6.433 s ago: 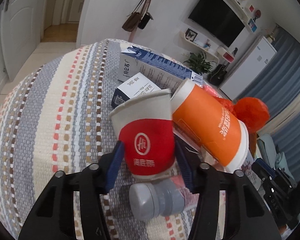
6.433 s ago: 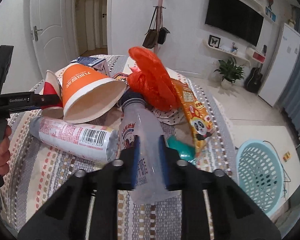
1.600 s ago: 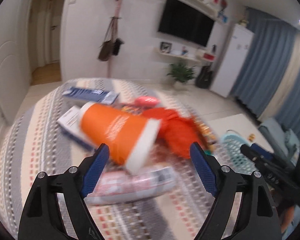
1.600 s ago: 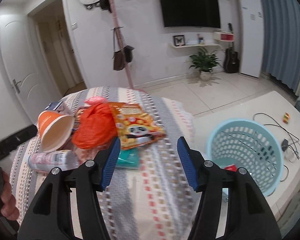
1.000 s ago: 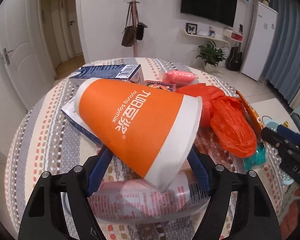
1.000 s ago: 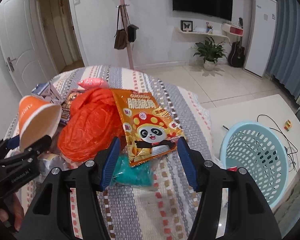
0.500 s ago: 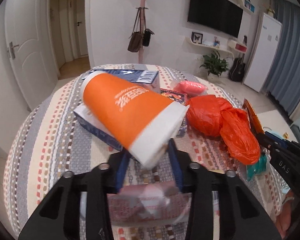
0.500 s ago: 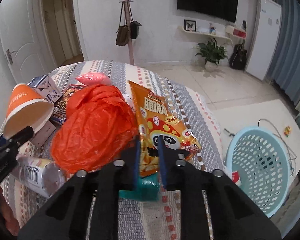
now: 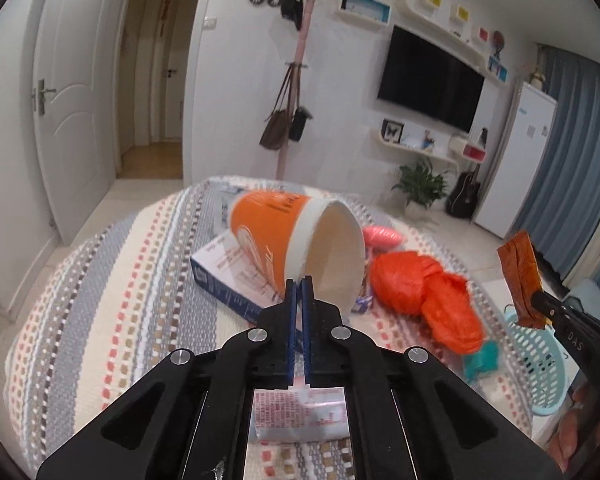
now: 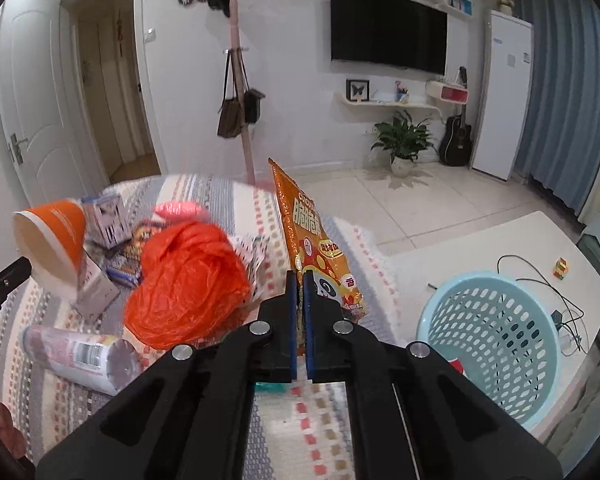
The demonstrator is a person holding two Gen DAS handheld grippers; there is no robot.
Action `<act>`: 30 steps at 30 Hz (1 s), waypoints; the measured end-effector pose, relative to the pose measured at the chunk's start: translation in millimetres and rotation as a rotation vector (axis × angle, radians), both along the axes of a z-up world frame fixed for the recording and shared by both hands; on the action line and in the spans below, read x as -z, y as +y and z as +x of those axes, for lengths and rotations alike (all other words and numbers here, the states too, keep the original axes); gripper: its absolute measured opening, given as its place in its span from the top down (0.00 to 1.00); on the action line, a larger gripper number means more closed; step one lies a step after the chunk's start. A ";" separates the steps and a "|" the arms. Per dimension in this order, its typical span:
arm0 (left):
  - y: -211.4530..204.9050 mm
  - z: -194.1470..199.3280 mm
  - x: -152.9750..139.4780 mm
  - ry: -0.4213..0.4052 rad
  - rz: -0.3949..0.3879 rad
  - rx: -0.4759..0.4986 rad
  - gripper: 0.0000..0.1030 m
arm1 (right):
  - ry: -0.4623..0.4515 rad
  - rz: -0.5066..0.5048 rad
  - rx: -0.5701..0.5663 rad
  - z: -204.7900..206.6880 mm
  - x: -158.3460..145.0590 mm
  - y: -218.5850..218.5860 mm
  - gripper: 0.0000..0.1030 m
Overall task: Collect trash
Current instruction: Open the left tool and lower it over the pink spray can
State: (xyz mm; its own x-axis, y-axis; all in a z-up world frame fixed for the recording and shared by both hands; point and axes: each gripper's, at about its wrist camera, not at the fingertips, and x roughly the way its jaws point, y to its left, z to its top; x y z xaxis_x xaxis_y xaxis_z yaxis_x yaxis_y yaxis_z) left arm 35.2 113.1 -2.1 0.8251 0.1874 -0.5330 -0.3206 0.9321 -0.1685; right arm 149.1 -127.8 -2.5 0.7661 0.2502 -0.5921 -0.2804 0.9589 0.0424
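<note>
My left gripper (image 9: 299, 280) has its jaws closing to a tight pinch on the white rim of the orange paper cup (image 9: 284, 232), which hangs tilted above the striped table (image 9: 100, 300). My right gripper (image 10: 299, 276) is shut on the orange panda snack bag (image 10: 304, 224), which stands up on edge between the pads. In the left wrist view the same snack bag (image 9: 518, 276) hangs at the far right. The cup (image 10: 52, 236) shows at the left of the right wrist view.
On the table lie a crumpled orange plastic bag (image 10: 188, 276), a labelled plastic bottle (image 10: 76, 350), a blue-white carton (image 9: 228, 276), a pink wrapper (image 9: 380, 236) and a teal scrap (image 9: 480, 360). A light-blue basket (image 10: 488, 332) stands on the floor to the right.
Both grippers have gone from wide open to shut, the left on the cup's rim and the right on the snack bag. Both items have risen off the table.
</note>
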 end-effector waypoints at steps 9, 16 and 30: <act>-18.1 -7.3 -27.9 -0.080 -0.029 0.088 0.99 | -0.030 0.079 0.015 -12.8 -24.7 -32.5 0.99; -40.8 -0.4 -37.4 -0.116 -0.017 0.179 1.00 | -0.051 0.112 0.060 -19.0 -33.1 -63.1 0.99; -64.7 -4.2 -11.7 -0.034 0.027 0.276 1.00 | -0.028 0.148 0.115 -23.3 -20.1 -113.7 0.99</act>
State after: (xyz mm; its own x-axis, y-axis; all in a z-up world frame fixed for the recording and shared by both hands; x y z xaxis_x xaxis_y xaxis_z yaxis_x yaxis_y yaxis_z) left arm 31.0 48.4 9.6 0.8641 -0.0330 -0.5022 -0.0489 0.9876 -0.1490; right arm 125.8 -241.5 17.6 0.8102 0.2429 -0.5335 -0.1725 0.9686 0.1790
